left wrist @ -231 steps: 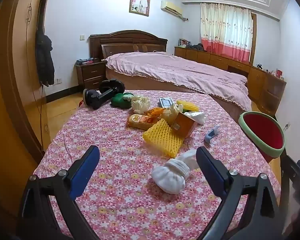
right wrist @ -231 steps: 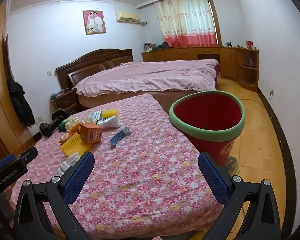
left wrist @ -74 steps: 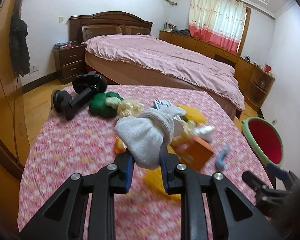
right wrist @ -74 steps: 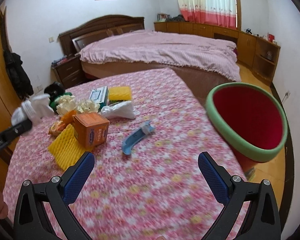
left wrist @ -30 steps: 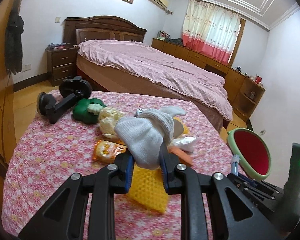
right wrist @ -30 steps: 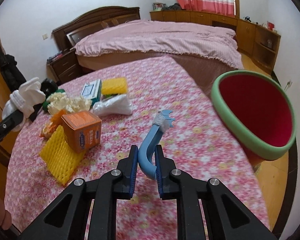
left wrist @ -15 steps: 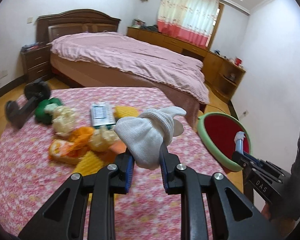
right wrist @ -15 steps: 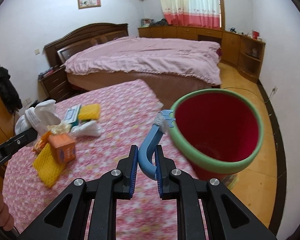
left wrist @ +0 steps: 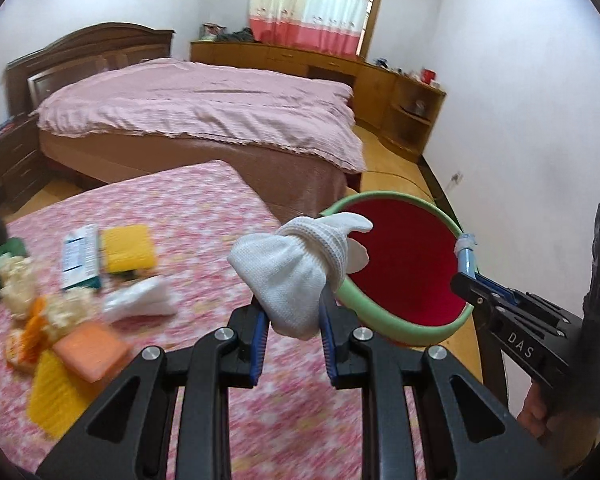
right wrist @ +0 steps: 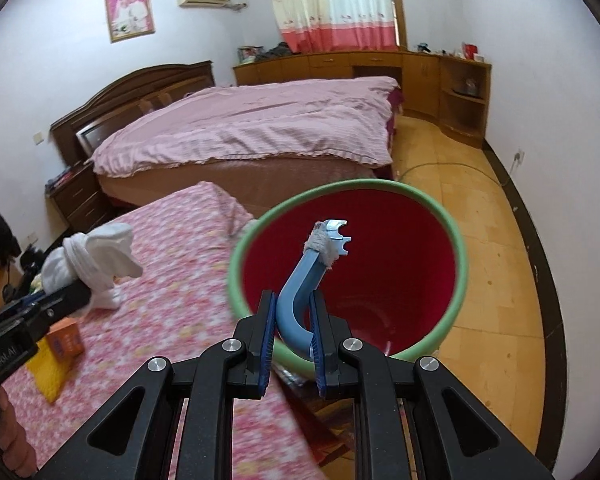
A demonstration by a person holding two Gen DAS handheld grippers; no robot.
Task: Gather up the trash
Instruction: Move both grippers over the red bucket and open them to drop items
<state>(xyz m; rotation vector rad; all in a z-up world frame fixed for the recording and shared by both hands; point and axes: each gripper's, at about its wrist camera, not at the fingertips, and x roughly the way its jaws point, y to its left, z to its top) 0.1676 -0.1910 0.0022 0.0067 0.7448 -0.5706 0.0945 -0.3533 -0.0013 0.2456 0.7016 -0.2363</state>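
My left gripper [left wrist: 292, 344] is shut on a white rolled sock bundle [left wrist: 288, 276], held above the floral table near the red bin with a green rim [left wrist: 404, 336]. My right gripper [right wrist: 293, 336] is shut on a blue razor [right wrist: 304, 276], whose head pokes over the bin's mouth [right wrist: 452, 248]. The right gripper with the razor [left wrist: 466, 256] also shows in the left wrist view at the bin's far rim. The sock bundle [right wrist: 92, 264] shows at the left of the right wrist view.
On the pink floral tablecloth [left wrist: 172, 208] lie a yellow sponge [left wrist: 126, 248], a small carton [left wrist: 80, 256], a white wrapper [left wrist: 140, 300], an orange box [left wrist: 90, 350] and yellow foam netting [left wrist: 56, 396]. A bed [left wrist: 196, 120] stands behind; the wooden floor [right wrist: 500, 264] lies right of the bin.
Both grippers have swung right toward the bin. The razor's head now sits over the bin's mouth, and the sock bundle is closer to the bin's rim.
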